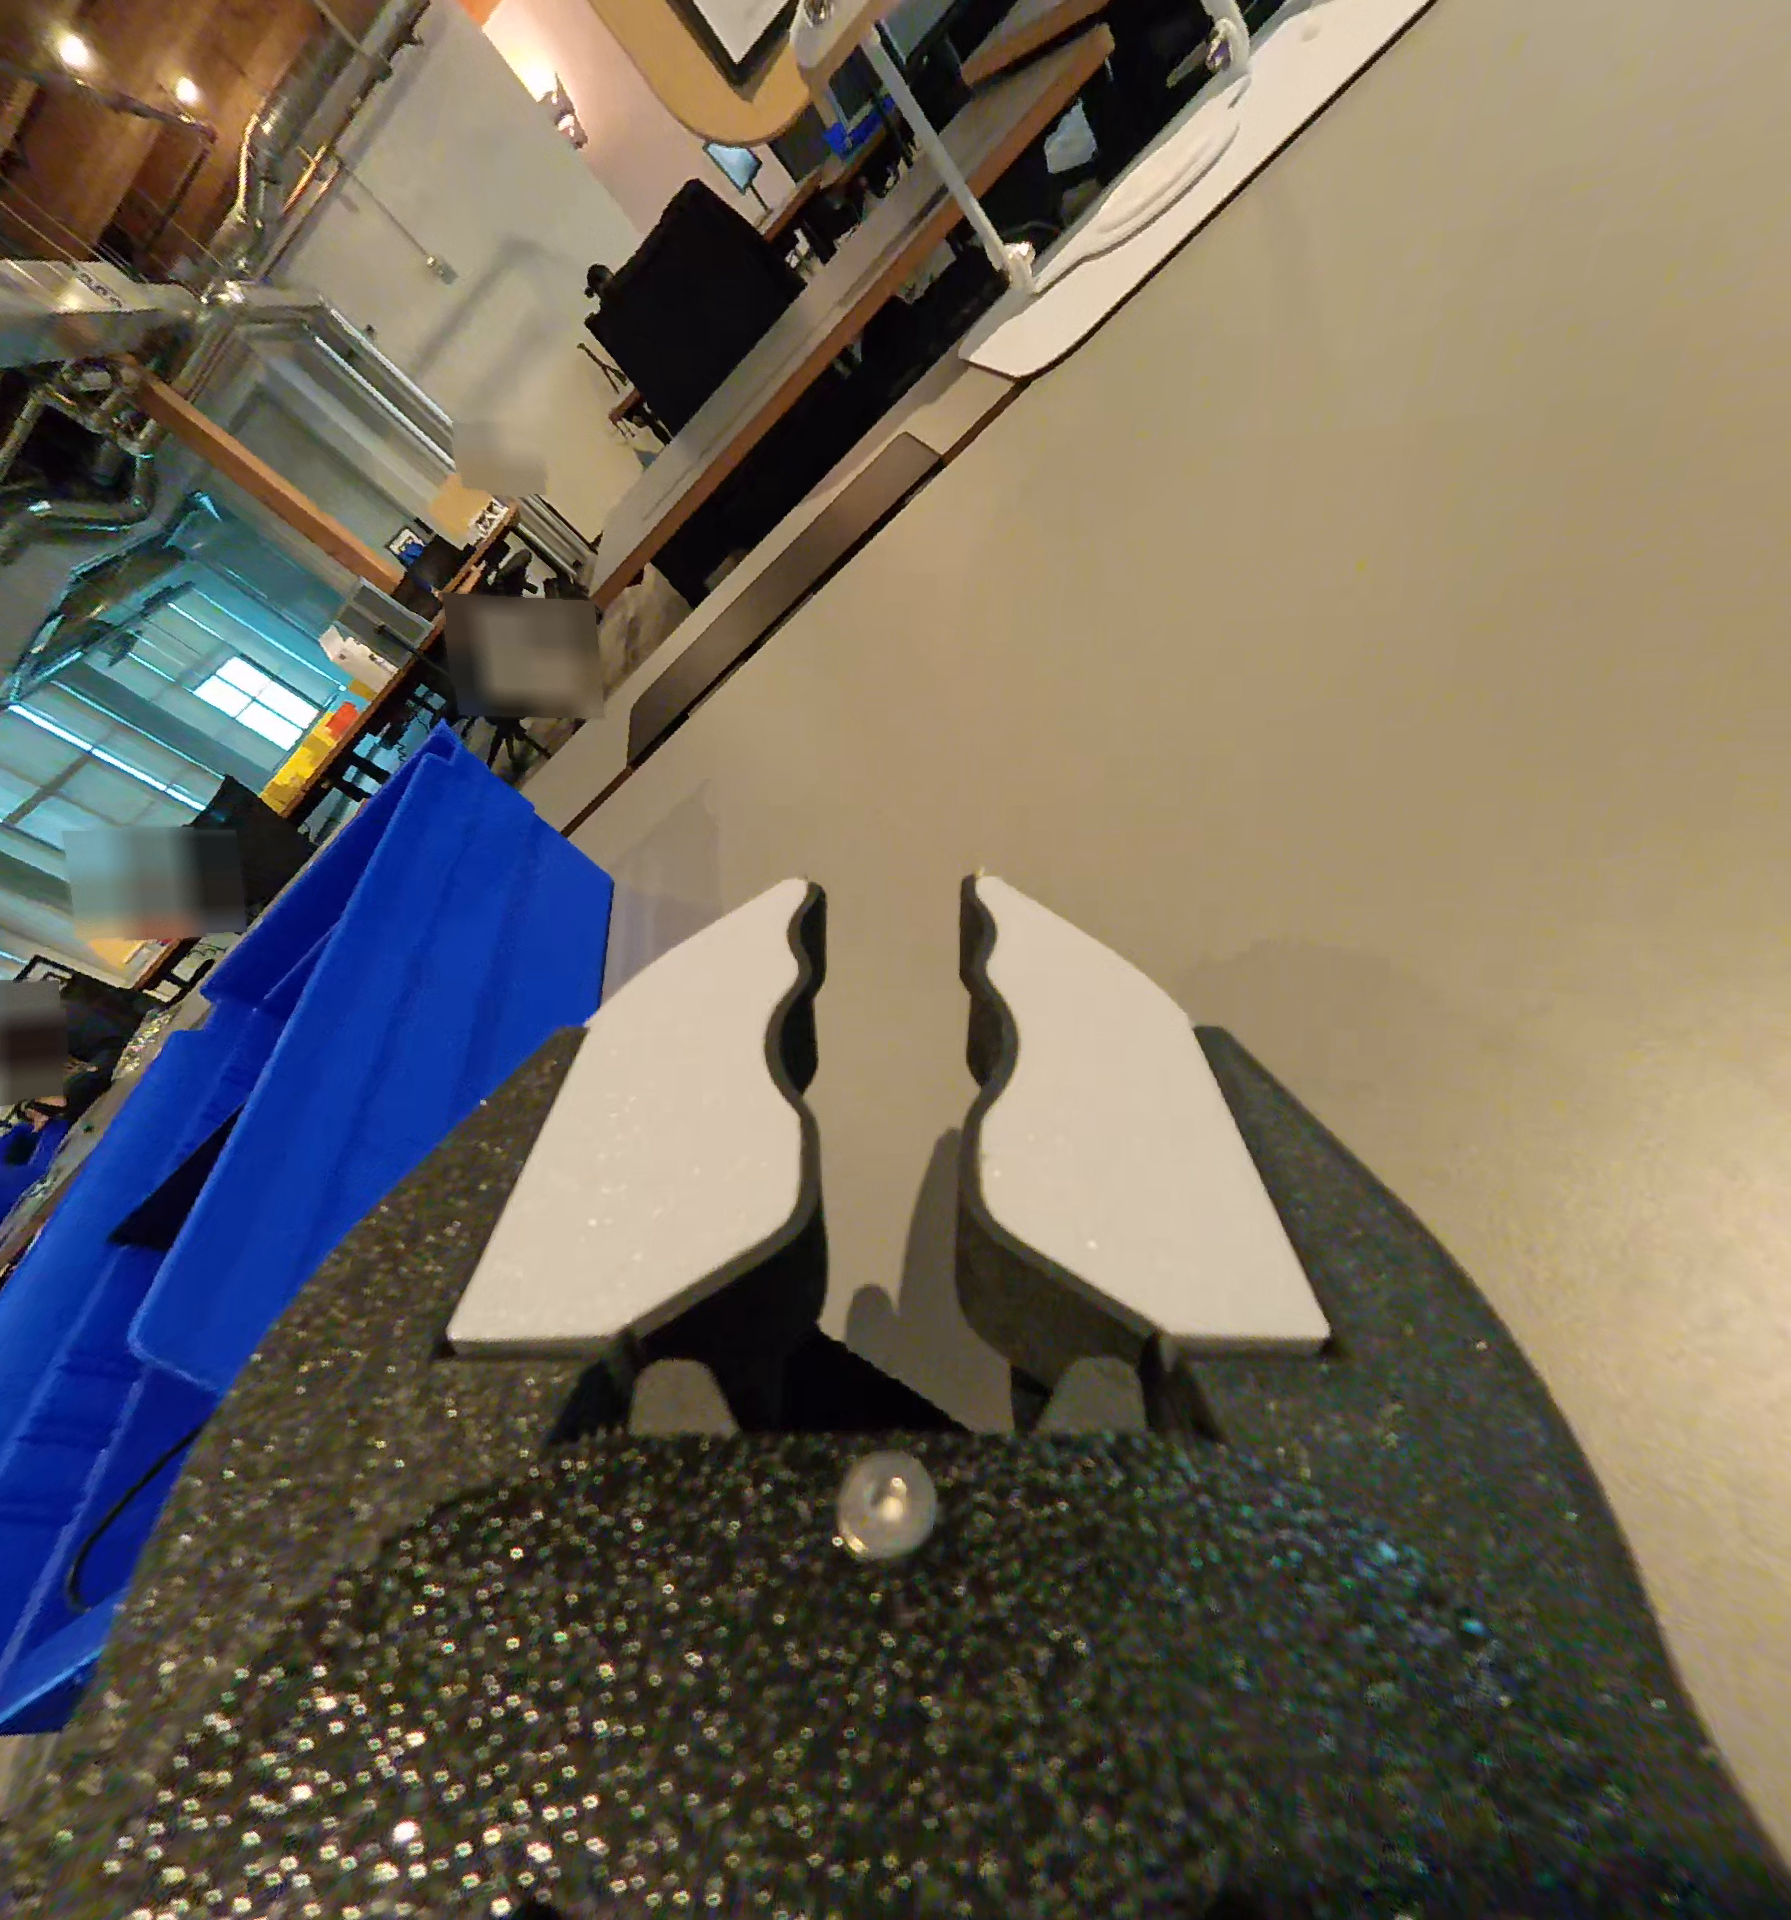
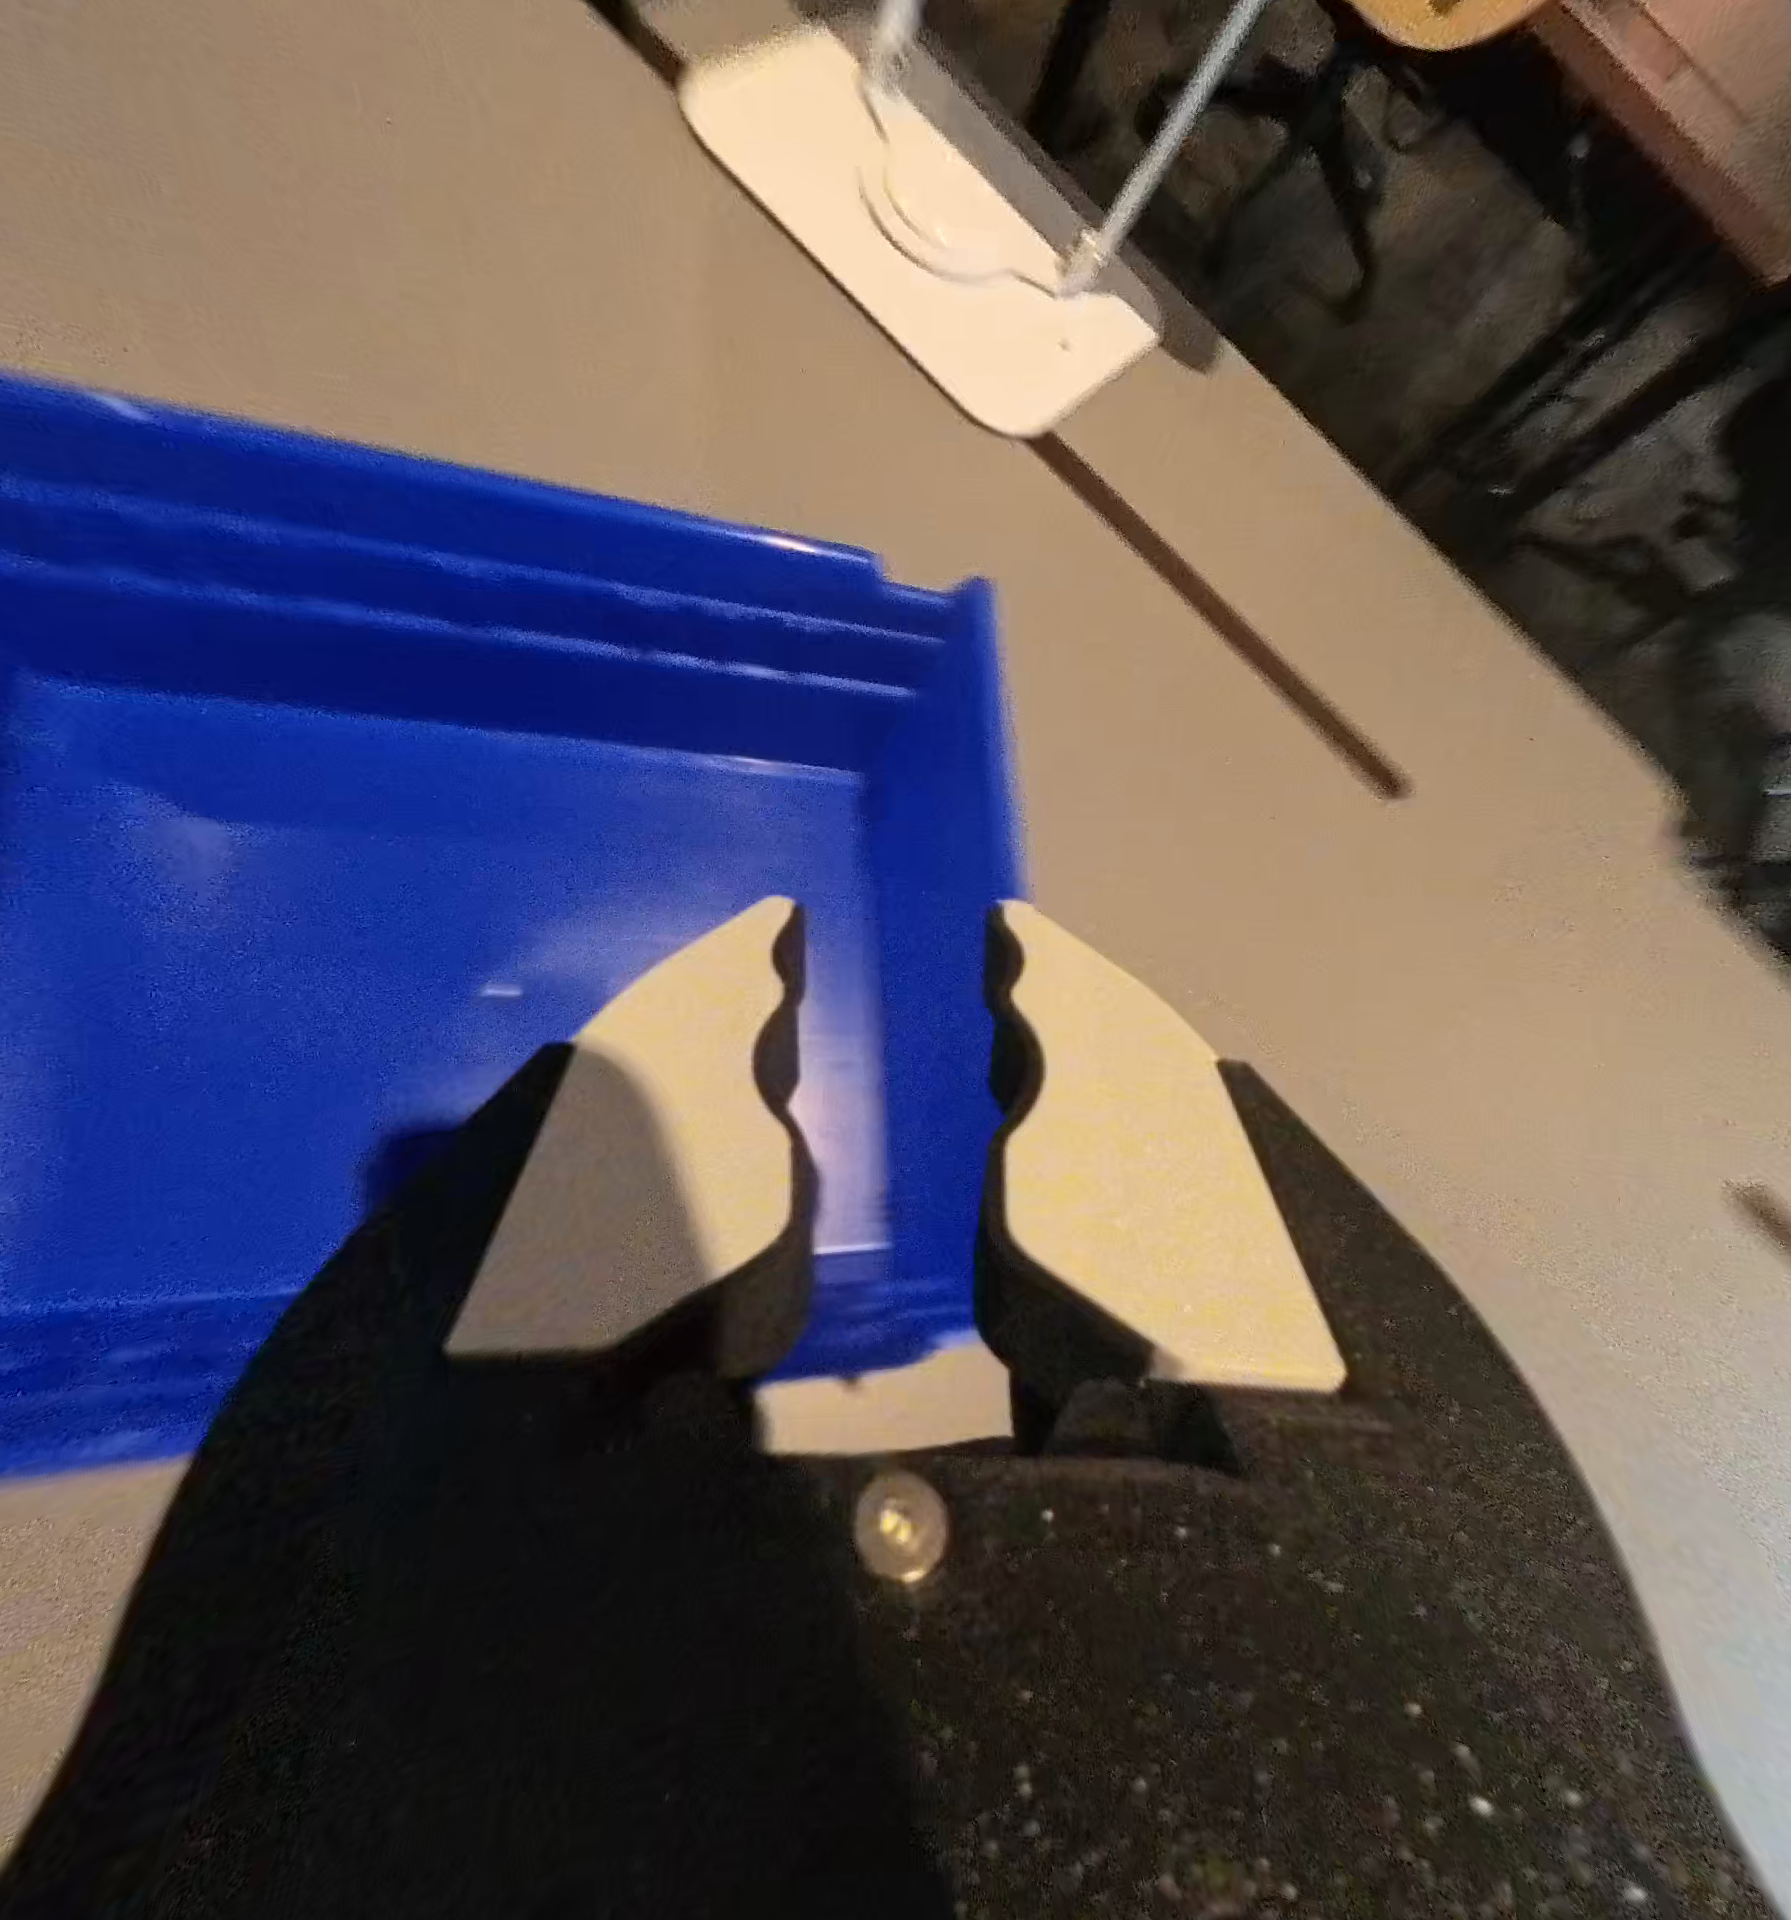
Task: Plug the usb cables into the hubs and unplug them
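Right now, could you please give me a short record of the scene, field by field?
left gripper: open, empty, low over the bare table
right gripper: open, empty, pointing at the blue bin
blue bin: on the table; the interior that shows looks empty
table: beige top, nothing ahead of the left fingers
white base: flat plate at the far table edge, with a thin post rising from it
USB cables and hubs: not visible in either view
picture quality: right wrist view is motion-blurred
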`<state>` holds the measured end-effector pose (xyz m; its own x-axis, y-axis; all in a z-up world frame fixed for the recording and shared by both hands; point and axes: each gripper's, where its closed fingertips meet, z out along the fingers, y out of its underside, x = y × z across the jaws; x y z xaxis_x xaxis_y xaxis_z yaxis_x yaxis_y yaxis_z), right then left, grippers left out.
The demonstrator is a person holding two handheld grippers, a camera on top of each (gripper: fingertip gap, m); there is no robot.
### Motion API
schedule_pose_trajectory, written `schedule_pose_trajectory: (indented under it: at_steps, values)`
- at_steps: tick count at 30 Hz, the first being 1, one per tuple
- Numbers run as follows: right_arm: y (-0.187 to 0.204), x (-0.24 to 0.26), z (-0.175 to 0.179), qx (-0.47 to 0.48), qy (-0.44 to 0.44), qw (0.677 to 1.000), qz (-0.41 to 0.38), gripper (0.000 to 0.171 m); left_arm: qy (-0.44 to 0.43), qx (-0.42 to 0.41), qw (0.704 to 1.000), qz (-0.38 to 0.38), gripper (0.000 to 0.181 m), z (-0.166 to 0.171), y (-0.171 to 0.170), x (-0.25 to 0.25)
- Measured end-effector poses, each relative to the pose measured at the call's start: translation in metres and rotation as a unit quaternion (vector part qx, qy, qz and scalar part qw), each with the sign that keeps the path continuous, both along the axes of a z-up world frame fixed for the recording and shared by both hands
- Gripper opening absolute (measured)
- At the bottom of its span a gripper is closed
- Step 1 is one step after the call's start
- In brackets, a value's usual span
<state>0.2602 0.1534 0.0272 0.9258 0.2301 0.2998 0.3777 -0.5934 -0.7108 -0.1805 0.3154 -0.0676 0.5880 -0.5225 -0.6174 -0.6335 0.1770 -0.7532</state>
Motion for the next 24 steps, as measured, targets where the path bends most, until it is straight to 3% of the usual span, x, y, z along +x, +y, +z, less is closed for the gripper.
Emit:
schedule_pose_trajectory:
  at_steps: [2, 4, 8, 13, 19, 24]
  values:
    - [-0.033, -0.036, 0.007, 0.035, 0.083, 0.996, 0.010, 0.037, 0.006, -0.001, 1.000, 0.000, 0.024, -0.001, 0.000, 0.001]
    - [-0.067, -0.065, 0.011, 0.077, 0.112, 0.991, 0.005, 0.041, 0.014, -0.001, 1.000, 0.000, 0.024, -0.003, 0.000, 0.001]
    - [-0.120, -0.116, 0.010, 0.157, 0.105, 0.982, -0.017, 0.053, 0.028, -0.004, 1.000, 0.002, 0.024, -0.007, 0.001, 0.003]
    - [-0.142, -0.171, -0.012, 0.169, 0.089, 0.981, -0.019, 0.072, 0.035, -0.008, 0.999, 0.004, 0.024, -0.010, 0.002, 0.003]
    - [-0.134, -0.154, -0.049, 0.148, 0.003, 0.985, -0.083, 0.087, 0.030, -0.004, 1.000, 0.006, 0.023, -0.008, 0.000, 0.001]
    - [-0.139, -0.102, -0.053, 0.144, -0.028, 0.977, -0.156, 0.070, 0.049, 0.002, 0.999, 0.019, 0.023, -0.011, -0.002, -0.002]
